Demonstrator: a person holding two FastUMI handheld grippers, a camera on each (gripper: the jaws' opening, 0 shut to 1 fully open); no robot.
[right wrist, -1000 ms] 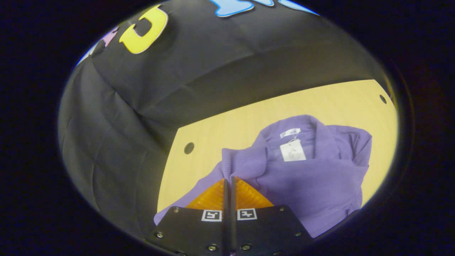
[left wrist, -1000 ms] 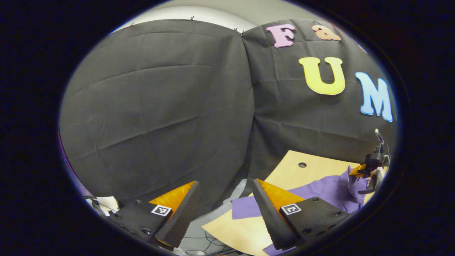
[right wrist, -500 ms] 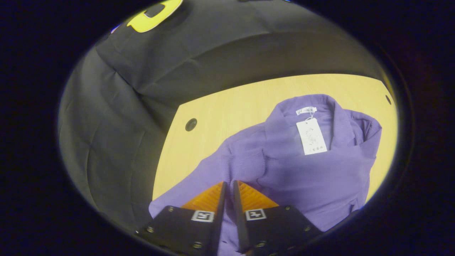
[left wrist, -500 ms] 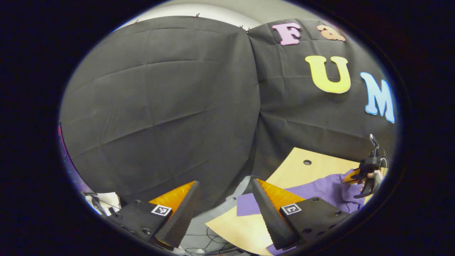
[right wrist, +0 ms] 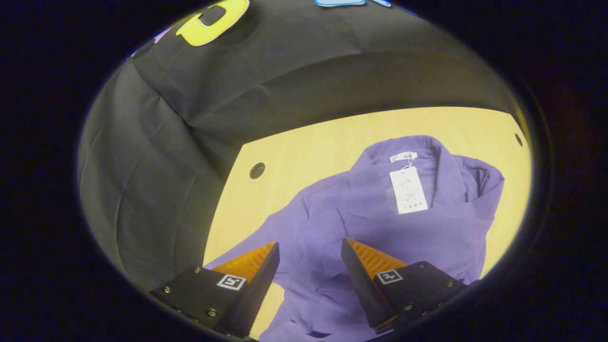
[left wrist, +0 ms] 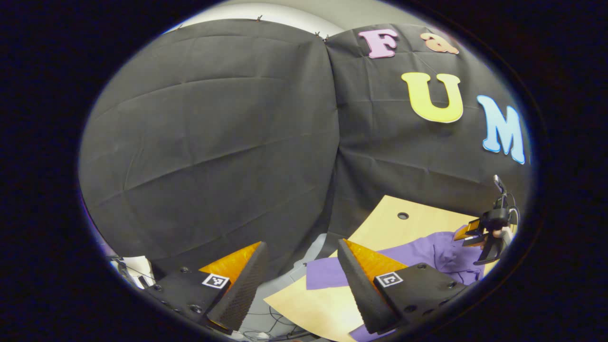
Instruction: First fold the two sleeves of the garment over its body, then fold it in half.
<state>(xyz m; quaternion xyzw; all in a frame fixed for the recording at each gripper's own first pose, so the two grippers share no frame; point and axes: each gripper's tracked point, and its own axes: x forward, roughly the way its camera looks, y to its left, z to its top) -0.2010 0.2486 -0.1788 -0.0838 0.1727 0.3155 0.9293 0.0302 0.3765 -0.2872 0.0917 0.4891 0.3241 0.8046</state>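
Observation:
A purple garment (right wrist: 380,223) lies on the light wooden table (right wrist: 308,152), collar toward the far side, with a white tag (right wrist: 407,190) on its chest. Its sleeve is folded over the body below the collar. My right gripper (right wrist: 308,254) hangs open just above the garment's body, nothing between its fingers. In the left gripper view, my left gripper (left wrist: 301,256) stands open off the table's corner, above the edge of the garment (left wrist: 361,268). The right gripper (left wrist: 468,232) and the hand holding it appear far right over the purple cloth.
The table (left wrist: 418,221) has a round hole (left wrist: 403,215) near its far corner; the same hole (right wrist: 257,170) appears left of the garment. Black cloth walls close the booth behind. Cables lie on the floor (left wrist: 275,323) below the table's edge.
My right gripper was shut on the sleeve a second ago; it has let go and opened wide, and the sleeve now lies flat on the body. The left gripper barely moved.

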